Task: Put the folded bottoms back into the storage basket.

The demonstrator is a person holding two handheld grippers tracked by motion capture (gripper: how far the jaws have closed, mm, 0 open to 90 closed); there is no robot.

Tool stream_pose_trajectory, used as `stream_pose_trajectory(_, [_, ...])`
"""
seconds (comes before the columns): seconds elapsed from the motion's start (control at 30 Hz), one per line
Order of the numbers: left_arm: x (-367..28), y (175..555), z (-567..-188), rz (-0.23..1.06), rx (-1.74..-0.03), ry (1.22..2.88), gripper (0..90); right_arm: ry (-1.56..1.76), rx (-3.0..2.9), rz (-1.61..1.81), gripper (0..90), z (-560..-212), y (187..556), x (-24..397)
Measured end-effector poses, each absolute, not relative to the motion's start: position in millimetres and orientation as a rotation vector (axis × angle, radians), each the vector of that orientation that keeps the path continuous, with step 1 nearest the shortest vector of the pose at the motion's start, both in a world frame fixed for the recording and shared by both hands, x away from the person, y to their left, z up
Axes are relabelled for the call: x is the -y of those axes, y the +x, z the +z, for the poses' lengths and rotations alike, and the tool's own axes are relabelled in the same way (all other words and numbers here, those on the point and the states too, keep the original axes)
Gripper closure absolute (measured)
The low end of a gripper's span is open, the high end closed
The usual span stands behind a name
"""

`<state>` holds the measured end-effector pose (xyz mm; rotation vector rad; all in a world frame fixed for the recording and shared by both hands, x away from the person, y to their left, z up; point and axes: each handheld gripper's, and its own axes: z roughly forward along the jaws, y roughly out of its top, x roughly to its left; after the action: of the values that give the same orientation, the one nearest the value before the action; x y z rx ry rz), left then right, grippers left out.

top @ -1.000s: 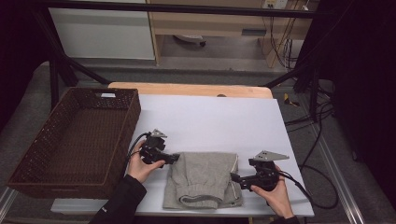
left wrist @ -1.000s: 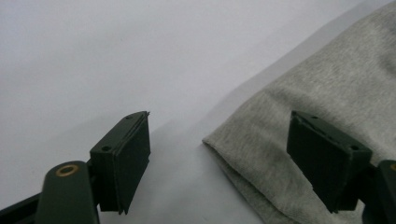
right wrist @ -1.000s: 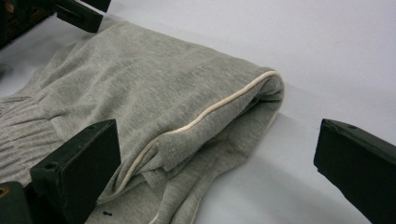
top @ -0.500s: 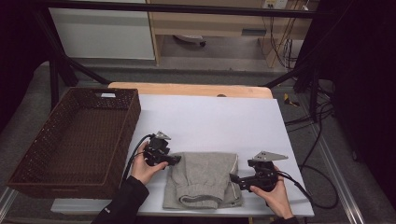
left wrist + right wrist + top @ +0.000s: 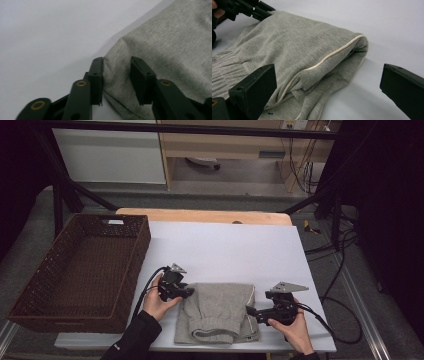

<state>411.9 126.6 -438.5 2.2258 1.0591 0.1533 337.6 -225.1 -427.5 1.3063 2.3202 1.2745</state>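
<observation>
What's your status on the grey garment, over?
Left gripper has just been closing, garment edge between its jaws, grip unconfirmed. Right gripper open around the folded grey garment. Wicker basket stands left, nothing blocking.

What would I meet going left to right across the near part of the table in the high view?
Dark brown woven wicker basket → left gripper, jaws around the cloth's edge → folded grey knit garment → right gripper, jaws open at the garment's other side.

- High view: above the near side, facing forward and down on the white table (image 5: pixel 225 245).
- Both gripper views: close, low, sharing the grey folded garment (image 5: pixel 162 50) (image 5: pixel 294 50) (image 5: pixel 220 312).
</observation>
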Motion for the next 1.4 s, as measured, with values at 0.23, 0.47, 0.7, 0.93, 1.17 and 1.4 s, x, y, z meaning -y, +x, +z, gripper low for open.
stream_pose_trajectory(0.23, [-126, 410, -439, 0.122, -1.070, 2.207, 77.6, 1.324, -2.316, 1.273, 1.5, -427, 337, 224])
stream_pose_trajectory(0.47, [-125, 409, -439, 0.130, -1.057, 2.214, 79.0, 1.347, -2.316, 1.264, 1.5, -427, 338, 223])
stream_pose_trajectory(0.7, [-126, 410, -440, 0.122, -1.043, 2.213, 78.6, 1.367, -2.310, 1.246, 1.5, -431, 339, 220])
stream_pose_trajectory(0.93, [-125, 409, -440, 0.145, -1.034, 2.224, 78.2, 1.377, -2.329, 1.224, 1.5, -436, 341, 210])
stream_pose_trajectory(1.17, [-125, 409, -441, 0.145, -1.026, 2.225, 77.8, 1.397, -2.336, 1.191, 2.5, -444, 343, 200])
stream_pose_trajectory(1.4, [-124, 408, -441, 0.156, -1.025, 2.219, 77.7, 1.407, -2.350, 1.161, 6.7, -449, 343, 197])
